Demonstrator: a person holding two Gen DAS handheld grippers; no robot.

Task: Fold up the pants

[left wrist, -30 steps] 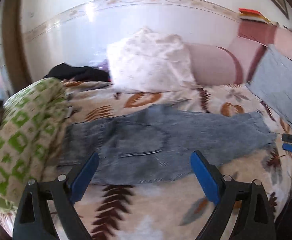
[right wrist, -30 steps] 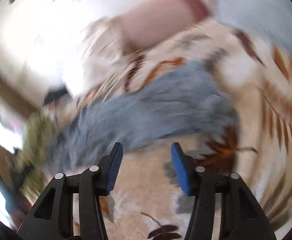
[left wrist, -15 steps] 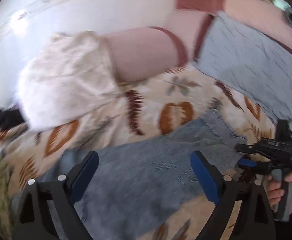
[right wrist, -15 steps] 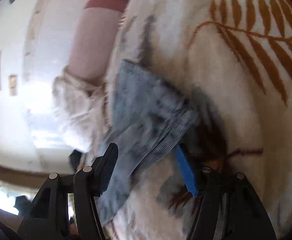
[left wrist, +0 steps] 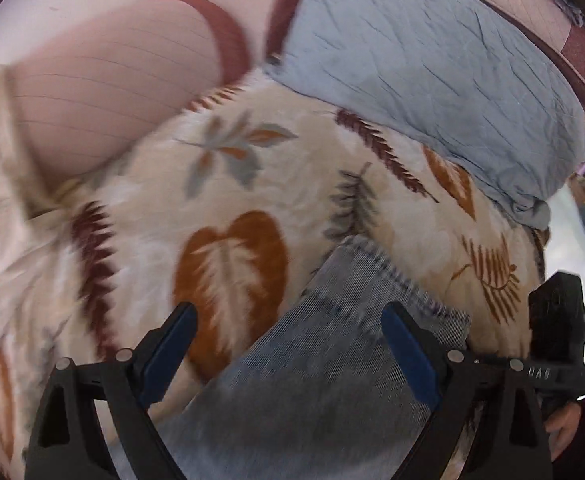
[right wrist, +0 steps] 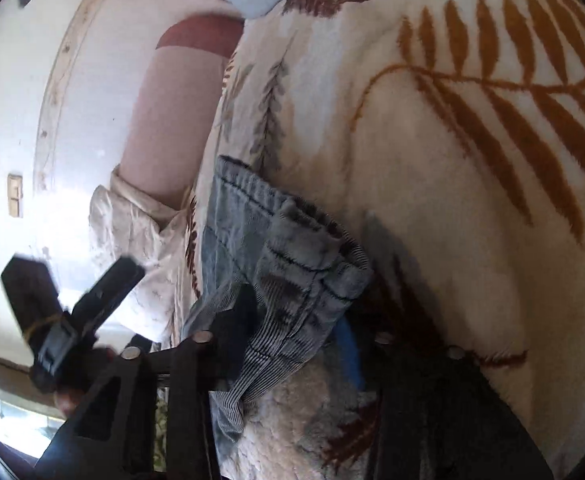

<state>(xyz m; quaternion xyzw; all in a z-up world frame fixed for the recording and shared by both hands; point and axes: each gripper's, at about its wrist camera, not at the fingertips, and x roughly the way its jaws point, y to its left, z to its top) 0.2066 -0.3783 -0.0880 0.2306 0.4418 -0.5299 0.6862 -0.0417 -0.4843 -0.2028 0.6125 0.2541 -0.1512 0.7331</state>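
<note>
We see the right gripper (right wrist: 292,324), lower centre of its frame, jaws just closed and clenched on the pants (right wrist: 292,264) hem. Left gripper (left wrist: 288,344) spread wide over the pants leg (left wrist: 324,380) on the leaf-print blanket (left wrist: 312,160).

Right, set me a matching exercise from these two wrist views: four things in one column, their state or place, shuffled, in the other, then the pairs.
Things:
1. right gripper
2. left gripper
3. jeans
4. grey-blue cloth

States or places:
A. jaws wide apart, nothing pinched
B. draped at the bed's far edge
C. shut on the bunched hem, having just been closing
D. lying on the leaf-print blanket

Pairs: 1-C, 2-A, 3-D, 4-B
</note>
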